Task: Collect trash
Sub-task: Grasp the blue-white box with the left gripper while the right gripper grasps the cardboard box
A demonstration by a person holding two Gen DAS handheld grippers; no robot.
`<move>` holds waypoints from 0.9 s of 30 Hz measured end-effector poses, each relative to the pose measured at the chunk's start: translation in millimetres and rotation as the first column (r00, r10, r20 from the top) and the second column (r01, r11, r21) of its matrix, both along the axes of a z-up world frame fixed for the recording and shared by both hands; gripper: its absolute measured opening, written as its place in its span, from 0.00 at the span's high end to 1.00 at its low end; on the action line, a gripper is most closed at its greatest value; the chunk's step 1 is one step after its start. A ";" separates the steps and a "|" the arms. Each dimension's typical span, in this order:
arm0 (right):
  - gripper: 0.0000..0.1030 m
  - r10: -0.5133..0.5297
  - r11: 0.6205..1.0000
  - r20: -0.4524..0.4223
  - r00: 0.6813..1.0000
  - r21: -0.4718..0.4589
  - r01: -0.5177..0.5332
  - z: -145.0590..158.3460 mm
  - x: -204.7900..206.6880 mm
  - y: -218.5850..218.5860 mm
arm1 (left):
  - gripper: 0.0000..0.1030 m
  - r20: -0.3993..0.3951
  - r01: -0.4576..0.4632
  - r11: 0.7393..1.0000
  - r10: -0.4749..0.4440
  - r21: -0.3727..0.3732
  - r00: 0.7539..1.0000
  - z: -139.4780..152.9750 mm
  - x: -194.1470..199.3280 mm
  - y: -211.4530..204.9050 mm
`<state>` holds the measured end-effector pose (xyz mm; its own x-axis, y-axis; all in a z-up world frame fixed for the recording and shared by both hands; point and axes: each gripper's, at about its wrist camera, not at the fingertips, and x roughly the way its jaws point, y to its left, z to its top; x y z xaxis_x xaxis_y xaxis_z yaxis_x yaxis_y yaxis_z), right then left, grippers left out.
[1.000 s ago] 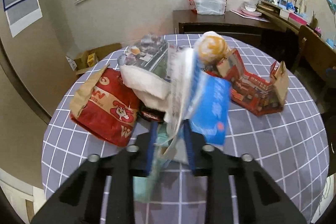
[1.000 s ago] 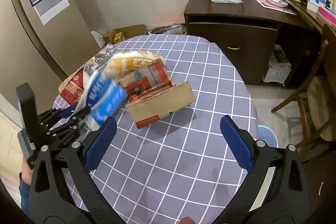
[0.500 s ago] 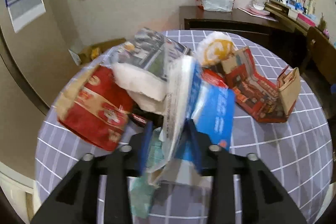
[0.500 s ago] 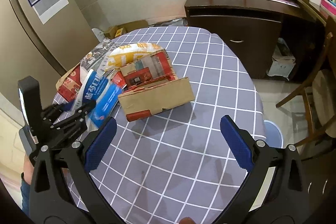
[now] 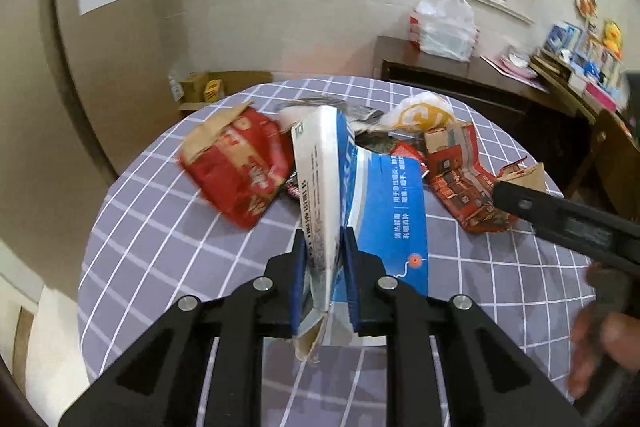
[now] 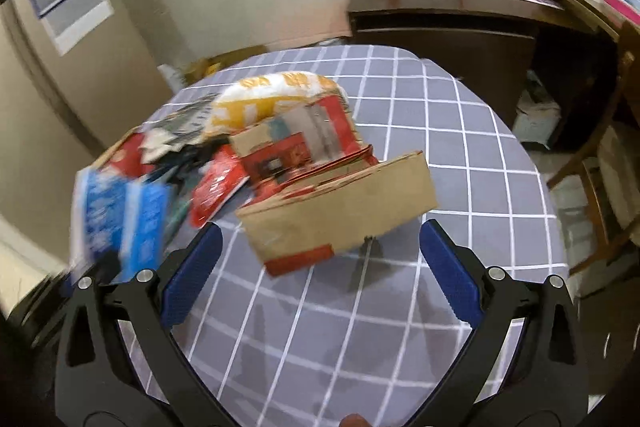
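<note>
I see left gripper (image 5: 325,259) pinching the blue-and-white packet (image 5: 360,195), jaws just closing, above the table (image 5: 160,235) | right gripper (image 6: 316,267) spread, empty, near cardboard box (image 6: 340,211) | risk: packet, seemingly thinly held, slips free.

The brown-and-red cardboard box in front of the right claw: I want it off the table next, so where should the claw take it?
Grip the cardboard box across its long brown flap, near the upper edge, coming from the near side. That flap stands up facing the open right claw, thin enough to pinch; the body behind looks crumpled and wide, likely a poorer hold.
</note>
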<state>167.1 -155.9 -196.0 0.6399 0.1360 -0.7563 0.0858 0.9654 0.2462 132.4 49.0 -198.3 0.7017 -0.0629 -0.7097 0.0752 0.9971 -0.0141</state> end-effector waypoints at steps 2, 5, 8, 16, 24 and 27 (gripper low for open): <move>0.06 -0.032 0.999 0.017 0.999 -0.005 0.032 -5.2 4.4 -4.2 | 0.83 -0.005 -0.023 1.000 0.023 -0.012 1.000 1.7 -4.9 6.1; 0.41 -0.042 0.999 0.041 0.998 0.026 0.041 -6.4 4.1 -20.5 | 0.83 -0.010 -0.040 0.999 0.040 -0.020 0.999 1.8 -10.4 15.9; 0.64 -0.066 0.997 0.011 0.998 0.044 0.065 -11.1 4.8 -40.0 | 0.83 -0.011 -0.040 0.999 0.040 -0.025 0.999 1.8 -12.8 18.3; 0.40 -0.116 0.991 0.056 0.992 0.068 0.112 -9.1 5.8 -67.8 | 0.83 -0.010 -0.011 0.999 0.011 -0.041 1.000 1.3 -10.9 3.3; 0.86 -0.127 0.988 0.043 0.991 0.088 0.123 -20.0 23.1 -83.0 | 0.83 0.001 0.011 0.999 -0.011 -0.048 1.000 8.8 -12.7 -7.7; 0.93 -0.121 0.987 0.070 0.990 0.116 0.113 -12.8 15.3 -95.3 | 0.83 0.006 0.017 0.998 -0.017 -0.053 1.000 11.0 -12.2 -9.3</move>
